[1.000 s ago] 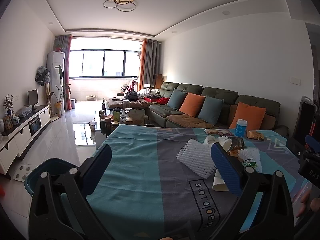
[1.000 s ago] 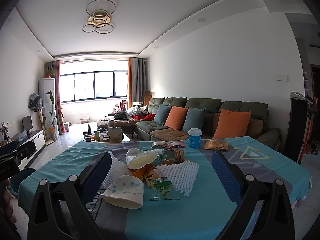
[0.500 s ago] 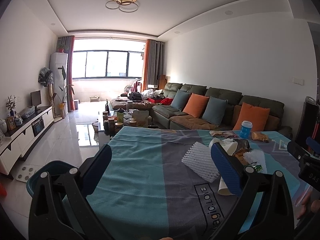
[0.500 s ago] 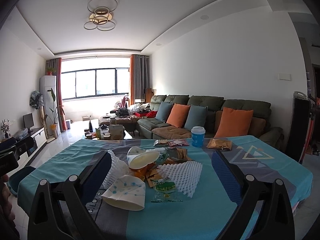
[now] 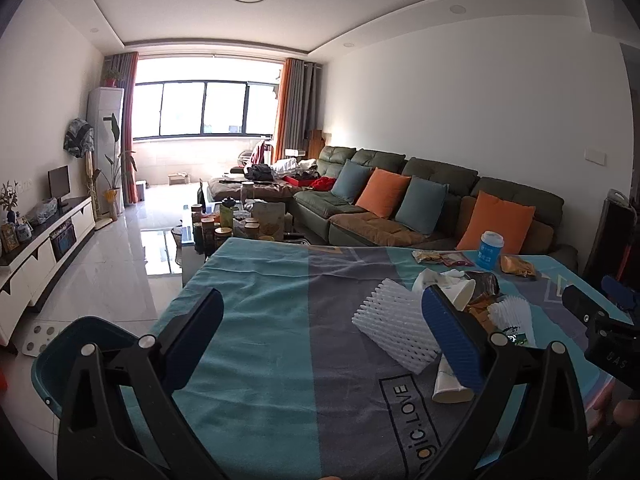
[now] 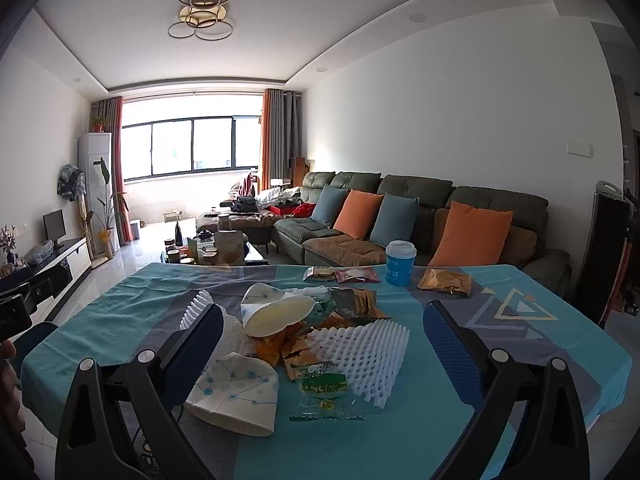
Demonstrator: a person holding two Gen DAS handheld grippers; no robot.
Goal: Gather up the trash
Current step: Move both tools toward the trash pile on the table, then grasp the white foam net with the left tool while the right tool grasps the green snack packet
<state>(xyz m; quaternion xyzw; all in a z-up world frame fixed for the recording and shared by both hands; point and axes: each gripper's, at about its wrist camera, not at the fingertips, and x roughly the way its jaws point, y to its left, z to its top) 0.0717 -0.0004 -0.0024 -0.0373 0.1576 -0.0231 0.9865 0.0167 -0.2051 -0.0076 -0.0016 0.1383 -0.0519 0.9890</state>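
A heap of trash lies on the teal and grey tablecloth: a crushed paper cup, a second paper cup on its side, white foam netting, a green wrapper and orange wrappers. My right gripper hangs open just in front of the heap, holding nothing. In the left wrist view a white foam net and a paper cup lie right of my open left gripper, which hovers over bare cloth.
A blue lidded cup, snack packets and a gold packet lie at the table's far side. A dark teal bin stands on the floor left of the table. A sofa with cushions runs behind.
Both views have shifted slightly; the grippers have edged a little closer to the table. Both stay open and nothing on the table has moved.
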